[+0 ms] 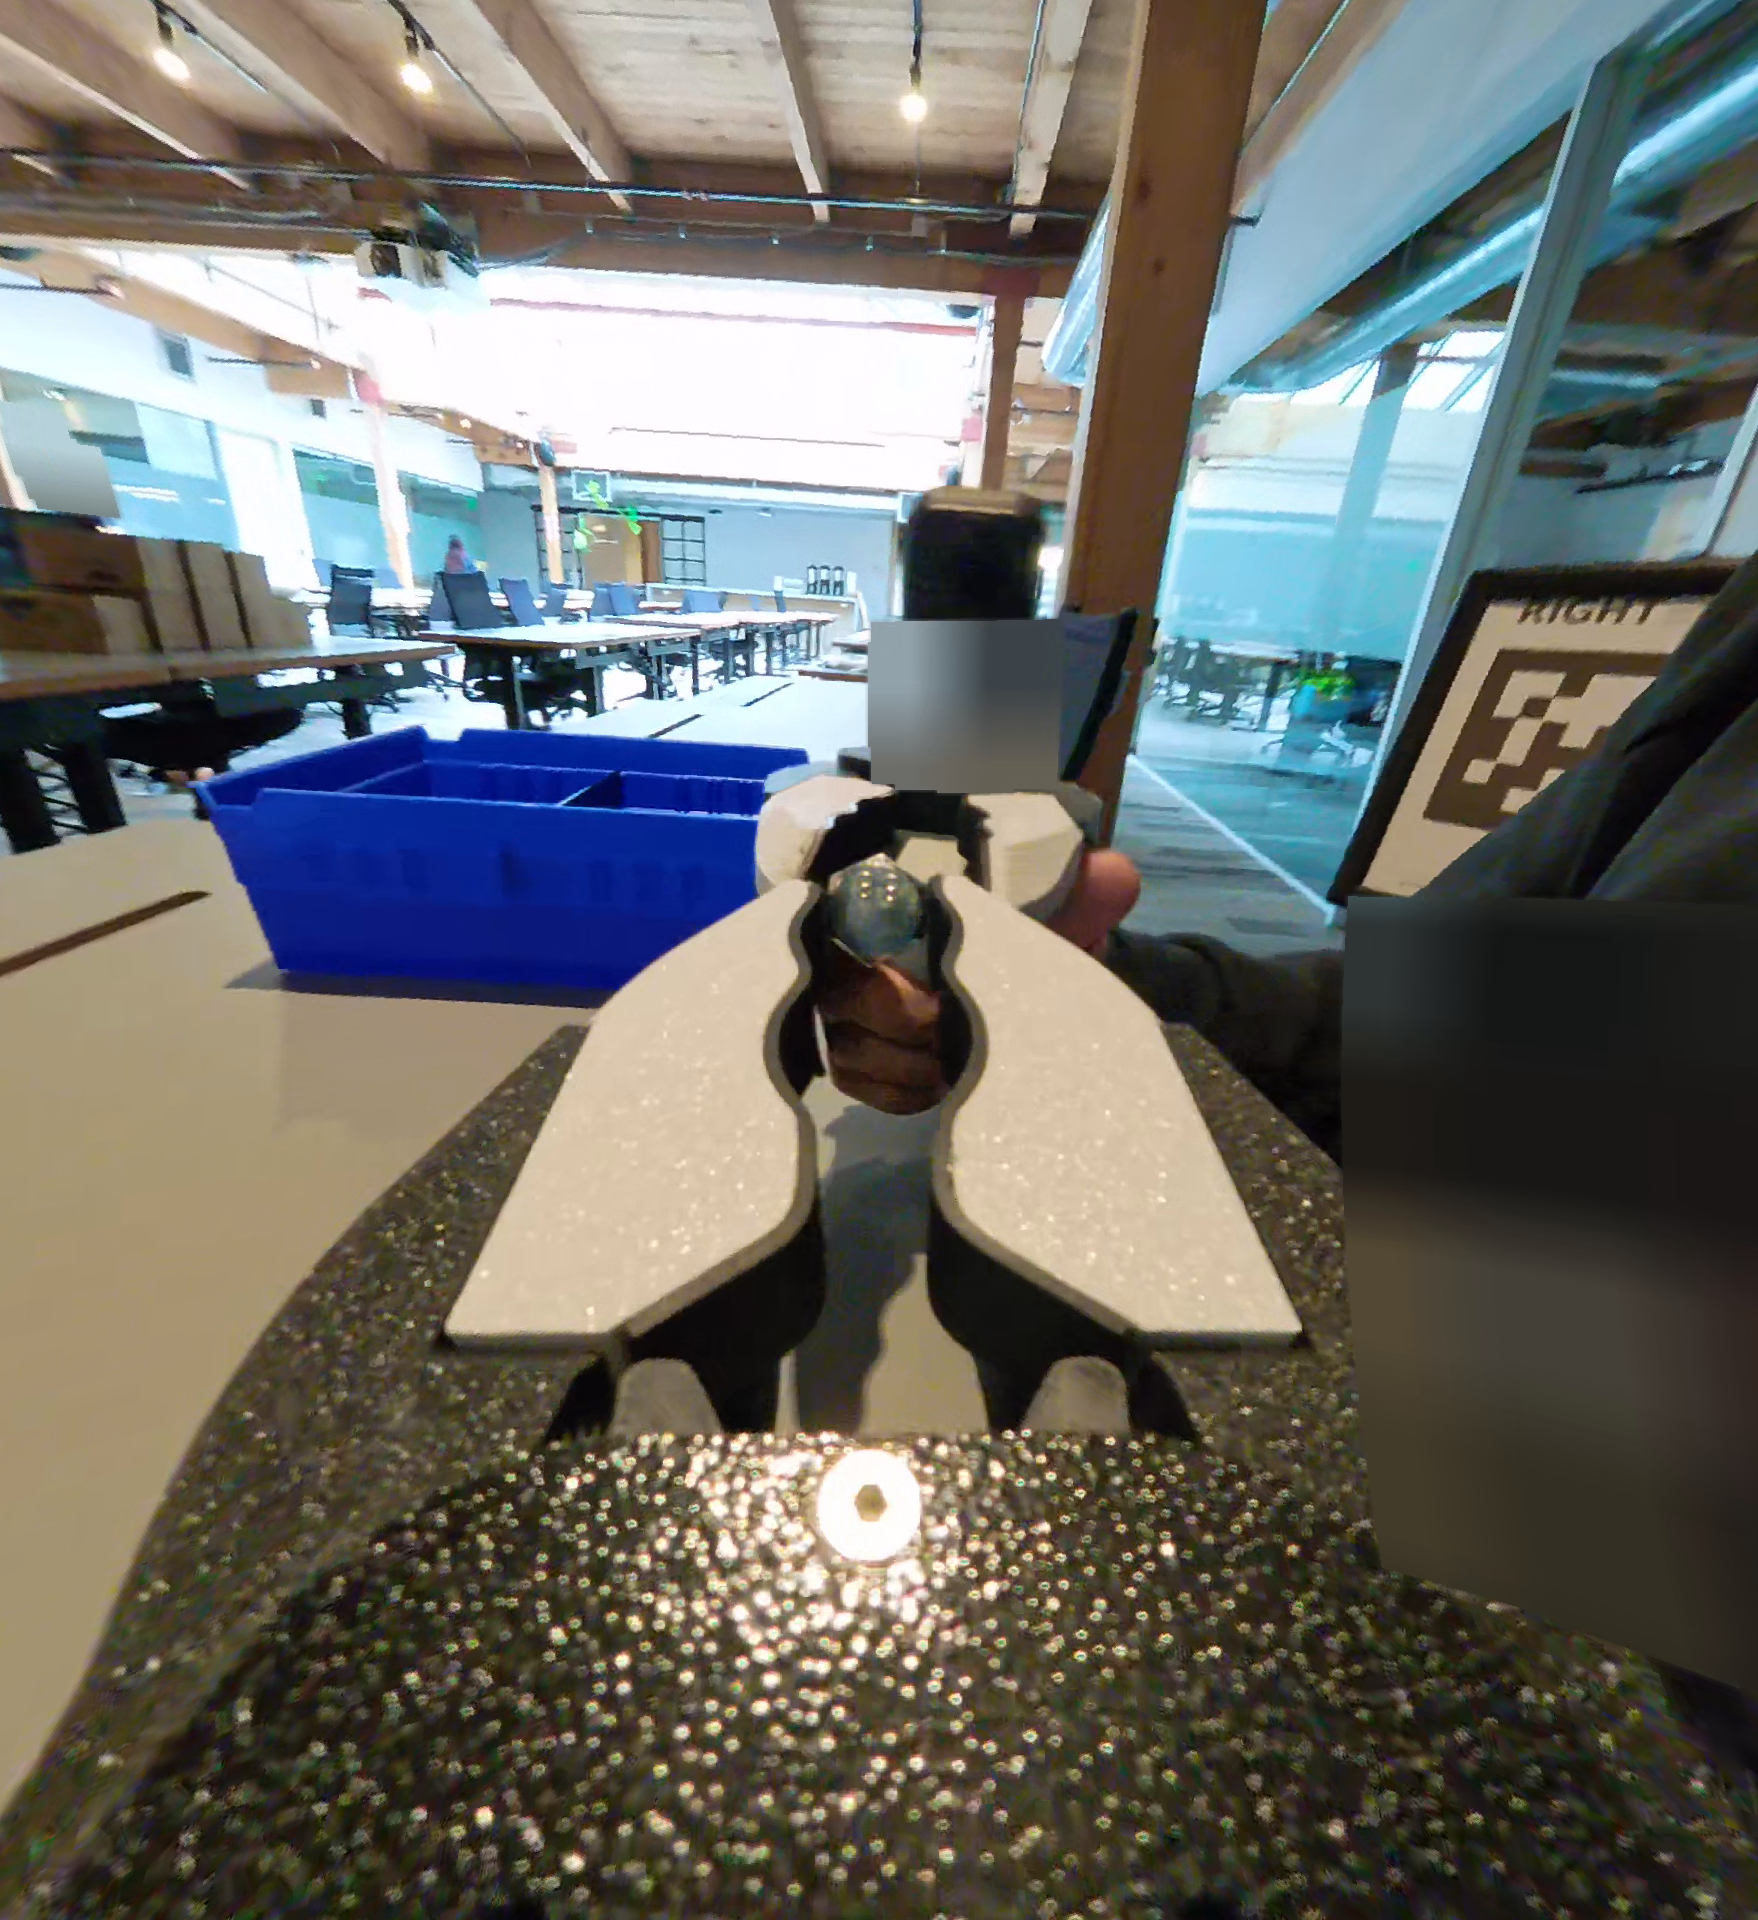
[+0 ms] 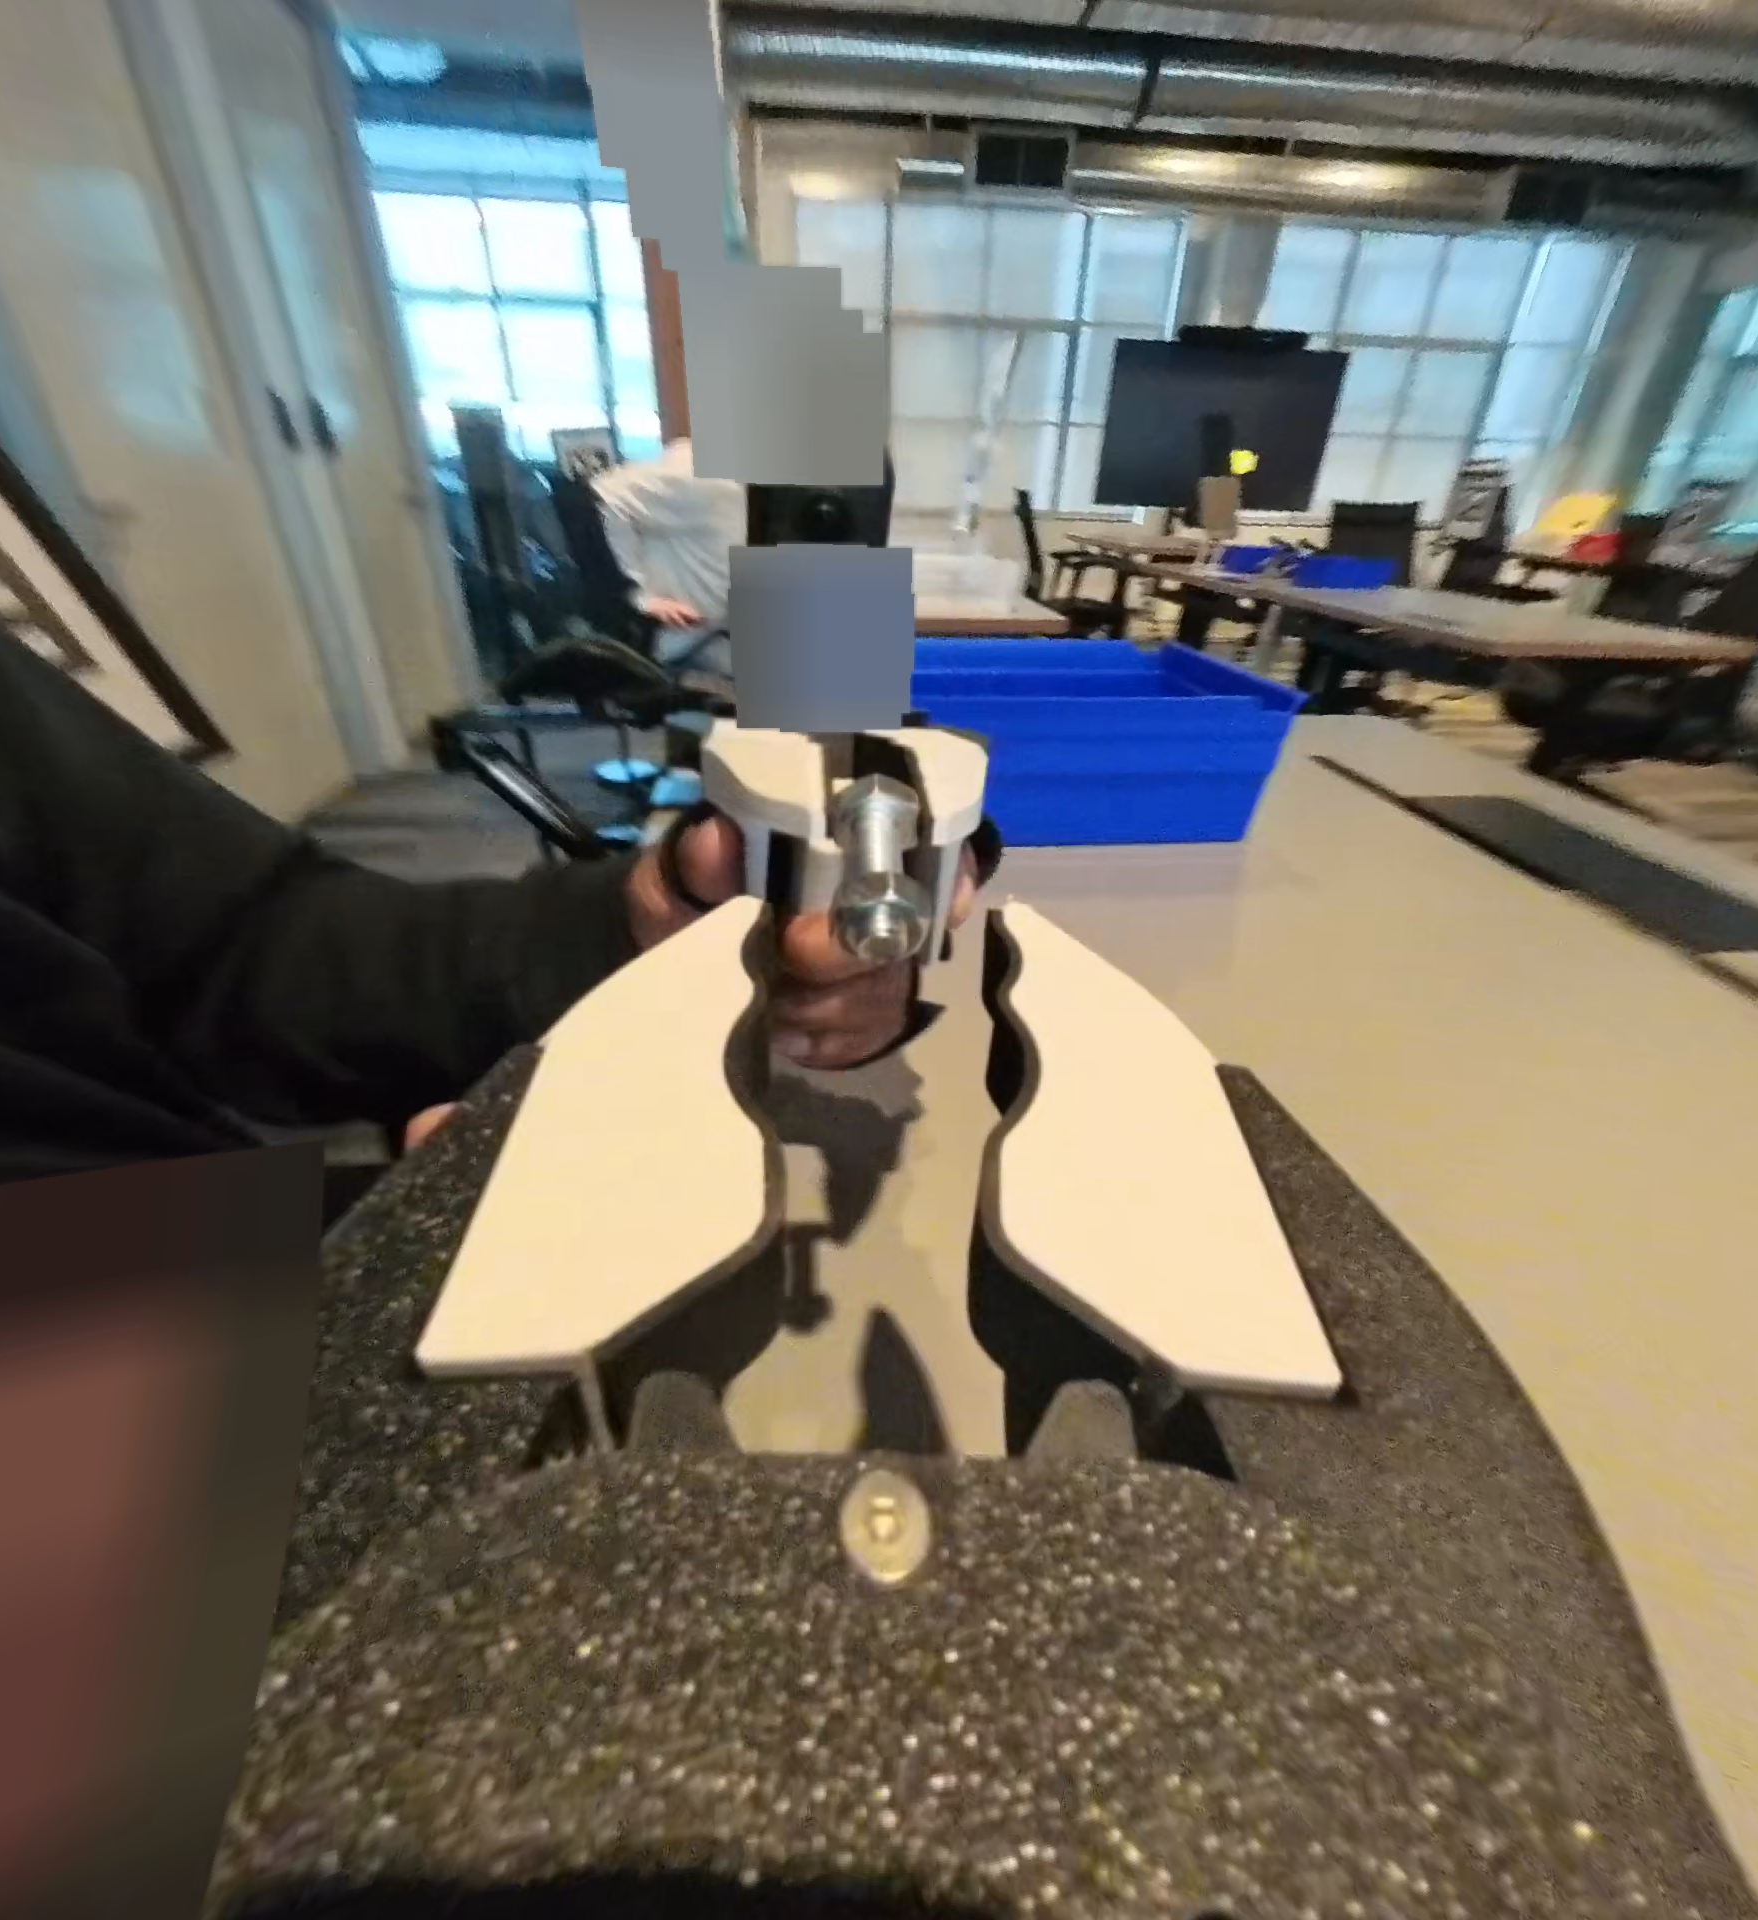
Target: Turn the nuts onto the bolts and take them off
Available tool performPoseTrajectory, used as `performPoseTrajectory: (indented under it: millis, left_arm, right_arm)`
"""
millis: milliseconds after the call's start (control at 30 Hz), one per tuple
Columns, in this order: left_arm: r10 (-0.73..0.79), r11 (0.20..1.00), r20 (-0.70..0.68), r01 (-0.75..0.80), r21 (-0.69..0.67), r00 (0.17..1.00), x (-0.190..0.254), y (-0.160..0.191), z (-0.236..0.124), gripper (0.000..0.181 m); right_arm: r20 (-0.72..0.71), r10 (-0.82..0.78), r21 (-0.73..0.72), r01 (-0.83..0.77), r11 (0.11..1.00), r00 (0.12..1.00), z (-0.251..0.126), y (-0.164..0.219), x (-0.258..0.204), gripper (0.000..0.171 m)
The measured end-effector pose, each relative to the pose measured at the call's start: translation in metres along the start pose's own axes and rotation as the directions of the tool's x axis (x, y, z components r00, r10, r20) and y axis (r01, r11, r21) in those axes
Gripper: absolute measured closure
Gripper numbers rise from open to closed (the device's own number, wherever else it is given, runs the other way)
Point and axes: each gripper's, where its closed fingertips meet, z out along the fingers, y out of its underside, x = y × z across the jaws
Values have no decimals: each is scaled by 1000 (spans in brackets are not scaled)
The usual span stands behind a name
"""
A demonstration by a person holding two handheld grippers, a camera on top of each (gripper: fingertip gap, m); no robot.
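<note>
Up above the grey table (image 2: 1477, 1091), the left gripper (image 2: 880, 831) clamps the head end of a silver bolt (image 2: 873, 847), whose long axis points straight toward the right gripper (image 2: 875, 920). Its nut (image 2: 880, 920) sits near the free tip, between the right gripper's parted, untouching fingers (image 2: 1093, 997).

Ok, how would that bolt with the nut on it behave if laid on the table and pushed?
The bolt looks like solid bright metal, so it is probably rigid and heavy for its size. Its round shank would likely roll, though the flats of the nut might soon stop it. It may also slide on the smooth table.
</note>
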Motion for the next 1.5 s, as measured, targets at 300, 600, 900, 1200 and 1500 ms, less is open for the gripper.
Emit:
performPoseTrajectory:
  millis: [300,600,900,1200,1500]
  left_arm:
    - [69,997,3,-68,-33,998,5,3,4,164]
    - [-275,962,-97,274,-23,957,-4,14,2,164]
    - [-185,979,-86,191,67,979,-3,-2,-4,164]
    - [-105,994,-58,107,29,993,1,1,1,164]
    - [-225,974,-89,226,0,970,-2,9,1,164]
  right_arm:
    - [80,94,-36,-92,995,992,4,7,-6,153]
    - [-203,-646,-302,581,756,736,2,16,8,153]
    - [-48,-151,-75,147,986,987,7,9,-3,121]
    - [25,15,-57,-13,998,1000,7,10,-4,154]
    - [-190,-619,-290,559,777,762,2,16,8,153]
